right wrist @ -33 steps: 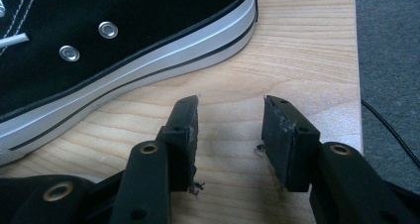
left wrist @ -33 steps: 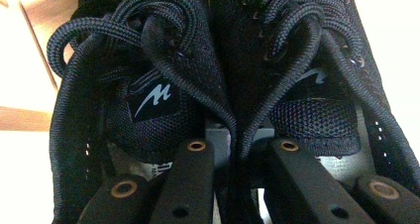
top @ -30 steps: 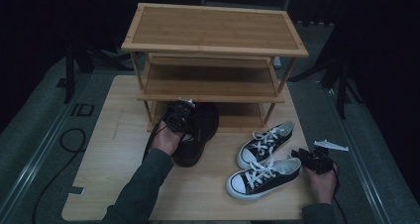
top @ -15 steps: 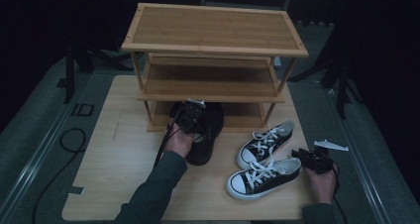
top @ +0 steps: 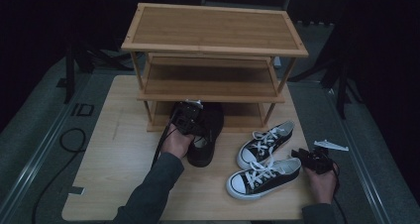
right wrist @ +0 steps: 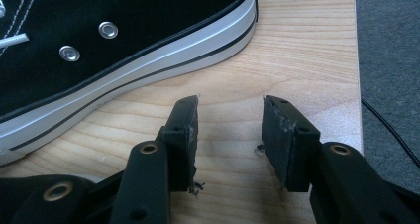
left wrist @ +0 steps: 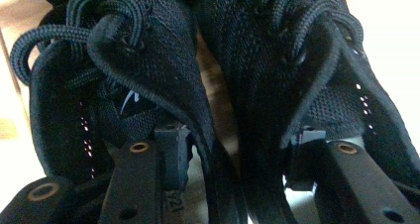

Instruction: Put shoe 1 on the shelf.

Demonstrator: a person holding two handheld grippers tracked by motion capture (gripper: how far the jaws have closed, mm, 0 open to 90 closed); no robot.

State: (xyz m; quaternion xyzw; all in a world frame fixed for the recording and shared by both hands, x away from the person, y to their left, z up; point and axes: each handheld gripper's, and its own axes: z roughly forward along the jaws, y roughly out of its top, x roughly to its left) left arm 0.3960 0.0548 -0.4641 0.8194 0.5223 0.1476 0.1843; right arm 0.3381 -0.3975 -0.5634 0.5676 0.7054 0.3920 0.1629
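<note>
The letters "ID" are seen marked on the floor [top: 81,109] left of the tabletop [top: 119,135]; "121" can be made out, faintly, on a pad of the left gripper [left wrist: 233,149].

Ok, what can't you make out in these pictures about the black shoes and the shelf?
- Black shoes, high view: the left gripper and hand cover them, and the toes sit under the shelf.
- Black shoes, left gripper view: toes and soles cut off by the edges.
- Bottom shelf board, high view: too dark to see.

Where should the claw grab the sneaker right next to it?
Probably the heel collar. The right gripper sits open just behind the near sneaker, whose heel end points toward it. Come from that heel side, one jaw inside the opening, one outside.
</note>
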